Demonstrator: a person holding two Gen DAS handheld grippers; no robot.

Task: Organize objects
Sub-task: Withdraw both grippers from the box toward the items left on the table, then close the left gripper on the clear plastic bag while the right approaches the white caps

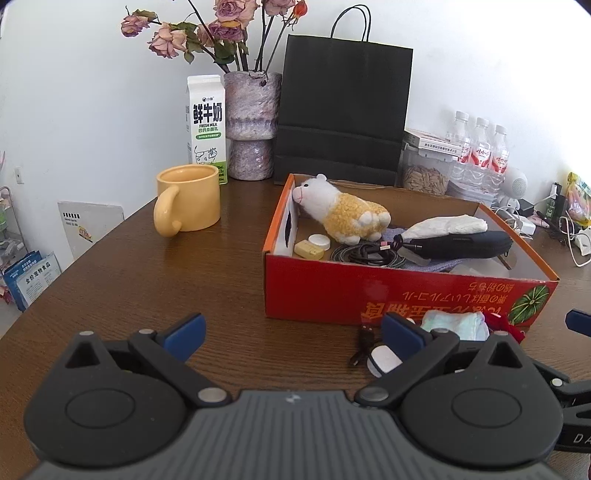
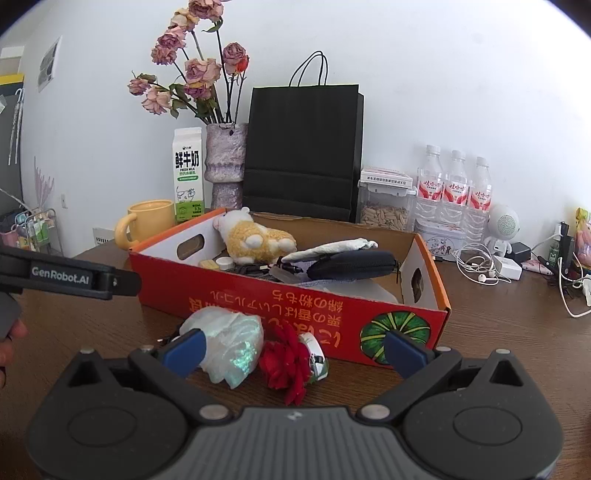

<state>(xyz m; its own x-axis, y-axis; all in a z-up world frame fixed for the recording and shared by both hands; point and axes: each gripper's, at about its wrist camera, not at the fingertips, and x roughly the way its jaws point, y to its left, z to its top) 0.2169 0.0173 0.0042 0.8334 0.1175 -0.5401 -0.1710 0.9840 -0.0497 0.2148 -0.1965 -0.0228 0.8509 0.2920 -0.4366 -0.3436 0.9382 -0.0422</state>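
The red cardboard box [image 2: 258, 295] sits mid-worktop [image 1: 147, 288], already crowded, so a careless drop could likely spill items. Before it lie a crumpled plastic bag [image 2: 229, 343] and red fabric rose [image 2: 286, 360], between the empty, spread right tongs [image 2: 293, 349]; the left tongs [image 1: 293, 334] gape empty too. White wall behind.

The right blue finger pad [image 1: 400, 336] of the left gripper covers part of a small round white object [image 1: 384, 361] of indeterminate identity, the red cardboard box [image 2: 280, 299] near wall conceals its floor, and the dried pink roses [image 1: 221, 22] are cropped overhead.
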